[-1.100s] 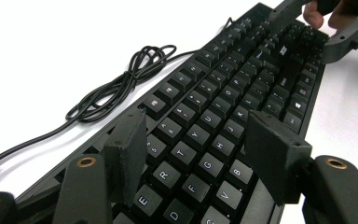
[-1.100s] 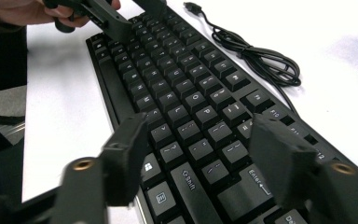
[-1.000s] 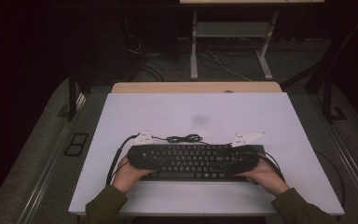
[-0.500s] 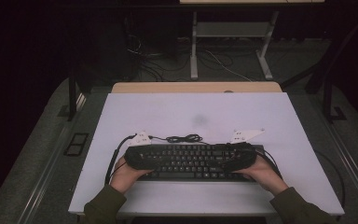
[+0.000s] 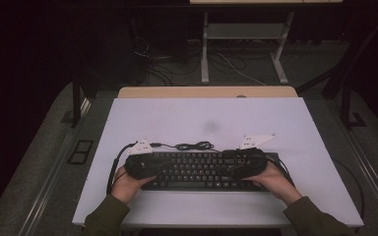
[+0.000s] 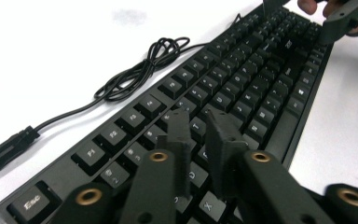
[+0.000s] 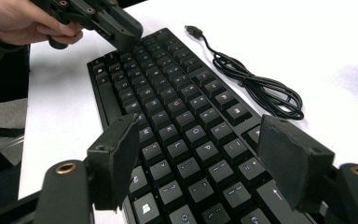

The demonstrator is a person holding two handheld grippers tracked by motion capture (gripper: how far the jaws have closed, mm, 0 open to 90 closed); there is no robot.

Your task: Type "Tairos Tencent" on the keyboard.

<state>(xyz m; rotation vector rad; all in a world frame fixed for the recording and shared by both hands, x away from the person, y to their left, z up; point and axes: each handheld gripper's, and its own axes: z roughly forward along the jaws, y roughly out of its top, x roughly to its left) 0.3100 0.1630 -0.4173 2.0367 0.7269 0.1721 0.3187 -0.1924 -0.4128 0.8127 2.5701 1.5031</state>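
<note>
A black keyboard [image 5: 197, 169] lies flat near the front of the white table [image 5: 202, 113]. Its black cable [image 5: 192, 146] is coiled just behind it and ends in a USB plug [image 6: 4, 149]. My left gripper [image 5: 152, 167] hovers over the keyboard's [image 6: 242, 88] left end. Its jaws [image 6: 199, 119] have just been closing and stand almost together, with nothing between them. My right gripper [image 5: 236, 164] hangs over the keyboard's [image 7: 177, 107] right end, jaws [image 7: 198, 140] spread wide and empty above the keys. Each gripper view shows the other gripper farther off: the right gripper [image 6: 303, 18] and the left gripper [image 7: 116, 28].
The coiled cable [image 7: 256, 86] lies on bare white table behind the keyboard. A faint grey smudge [image 5: 210, 127] marks the table's middle. A wooden edge [image 5: 206, 92] borders the far side. Dark floor with cables and a table frame [image 5: 241, 44] lies beyond.
</note>
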